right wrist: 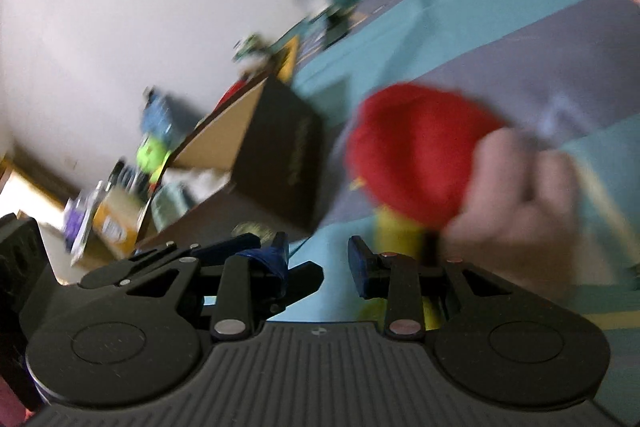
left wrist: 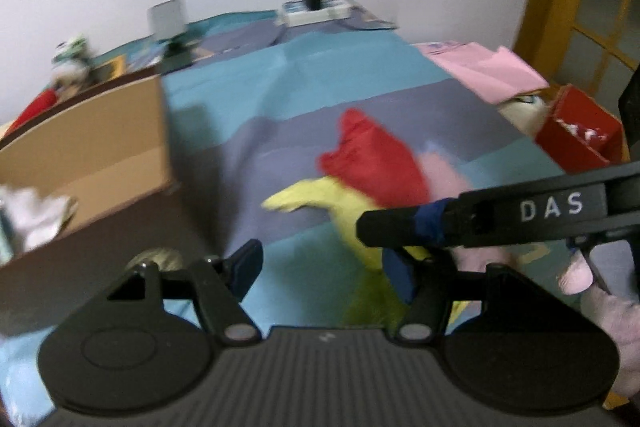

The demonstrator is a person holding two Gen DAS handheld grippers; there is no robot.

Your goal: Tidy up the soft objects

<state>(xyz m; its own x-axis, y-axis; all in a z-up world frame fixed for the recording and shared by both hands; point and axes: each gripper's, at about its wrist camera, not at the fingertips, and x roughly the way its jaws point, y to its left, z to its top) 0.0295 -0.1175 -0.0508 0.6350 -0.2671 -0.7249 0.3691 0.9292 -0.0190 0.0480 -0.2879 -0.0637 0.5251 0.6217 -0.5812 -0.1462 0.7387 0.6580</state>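
Observation:
A red cloth (left wrist: pixel 372 159) lies crumpled on the striped bed sheet (left wrist: pixel 304 75), overlapping a yellow cloth (left wrist: pixel 320 199) and a pale pink one (left wrist: pixel 444 171). My left gripper (left wrist: pixel 324 269) hovers just in front of this pile, open, with only sheet between its fingers. My right gripper (left wrist: pixel 368 231) reaches in from the right, its tip over the yellow cloth. In the right wrist view, which is blurred, my right gripper (right wrist: pixel 334 267) shows a narrow gap with bare sheet in it. The red cloth (right wrist: pixel 412 143) and yellow cloth (right wrist: pixel 396 231) lie just beyond its right finger.
An open cardboard box (left wrist: pixel 100 143) stands at the left with a white cloth (left wrist: pixel 36 215) inside. A folded pink cloth (left wrist: pixel 488 67) and a red box (left wrist: pixel 576 135) sit at the right edge. A power strip (left wrist: pixel 316 11) lies by the far wall.

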